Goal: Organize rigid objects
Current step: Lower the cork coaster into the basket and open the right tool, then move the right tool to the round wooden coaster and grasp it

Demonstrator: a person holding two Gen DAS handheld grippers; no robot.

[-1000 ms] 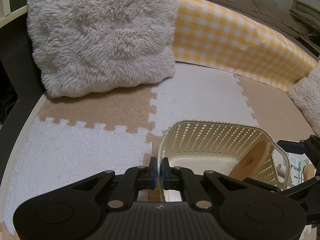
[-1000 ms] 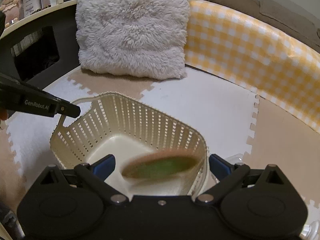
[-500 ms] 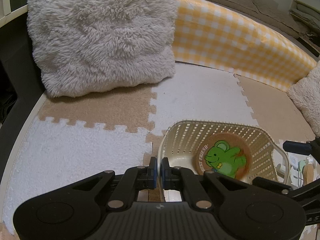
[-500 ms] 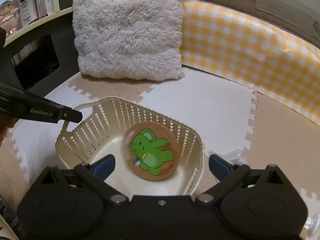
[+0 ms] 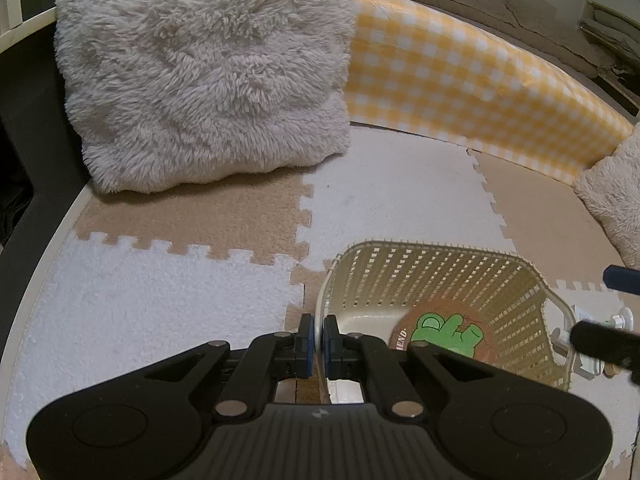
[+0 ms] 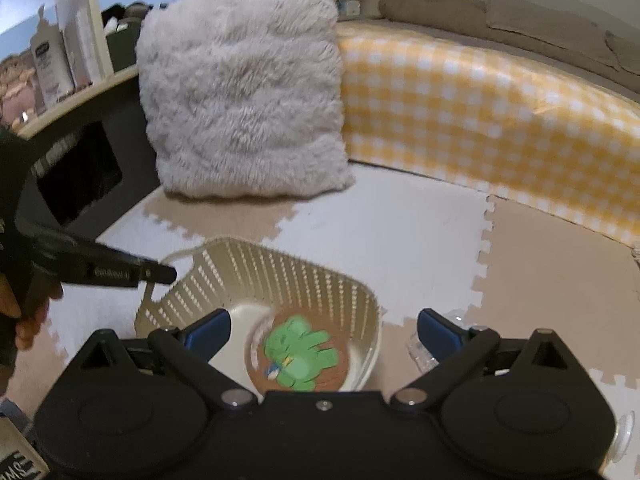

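A fluffy pillow (image 5: 200, 76) leans at the far left, well apart from the left gripper (image 5: 318, 336), pinched on the basket (image 5: 440, 276) rim. Inside lies the round frog plate (image 6: 298, 354). The right gripper (image 6: 320, 330) hangs wide apart above it. Checked padding (image 5: 480, 80) walls the right; bare mat (image 5: 400, 192) lies between.

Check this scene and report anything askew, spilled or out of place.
Nothing is spilled. The round plate with the green frog lies inside the cream basket, apparently tilted against its wall rather than flat. The left gripper is shut on the basket's rim; the right gripper hangs open and empty above it.
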